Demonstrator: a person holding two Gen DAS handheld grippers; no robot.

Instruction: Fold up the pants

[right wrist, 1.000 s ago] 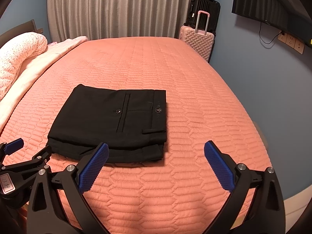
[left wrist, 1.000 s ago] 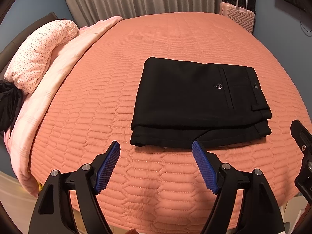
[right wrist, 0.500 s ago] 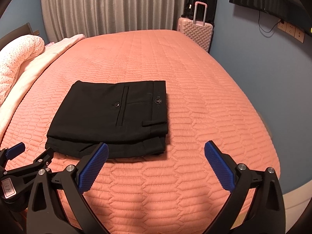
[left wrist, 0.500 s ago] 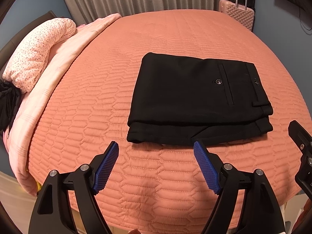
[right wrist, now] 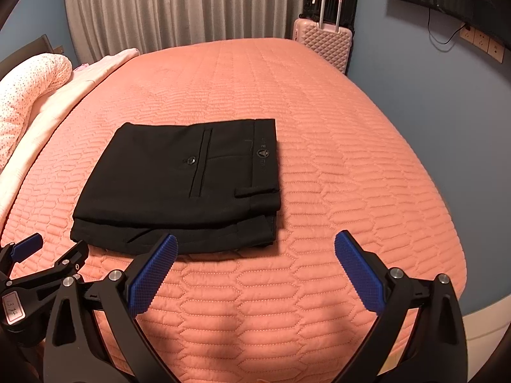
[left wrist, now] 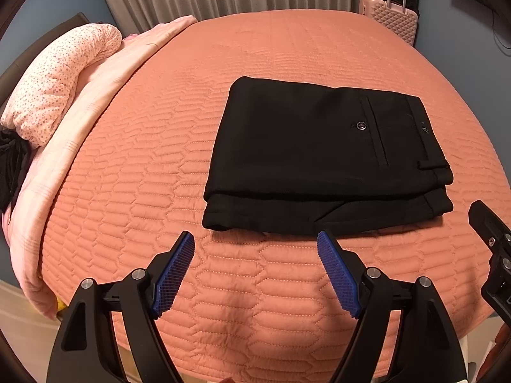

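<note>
The black pants [left wrist: 322, 156] lie folded into a flat rectangle on the orange quilted bed [left wrist: 159, 191], back pocket and waistband to the right. They also show in the right wrist view [right wrist: 188, 185]. My left gripper [left wrist: 255, 252] is open and empty, held just short of the pants' near edge. My right gripper [right wrist: 255, 255] is open and empty, near the pants' near right corner, over the quilt [right wrist: 351, 175]. The left gripper's body shows at the lower left of the right wrist view.
A pink blanket [left wrist: 105, 89] and a dotted pillow [left wrist: 57, 83] lie along the bed's left side. A pink suitcase [right wrist: 325, 41] and a black one stand beyond the far right corner. Curtains hang behind the bed. A blue wall is to the right.
Both grippers have drawn back slightly and stayed open. The folded pants have not moved.
</note>
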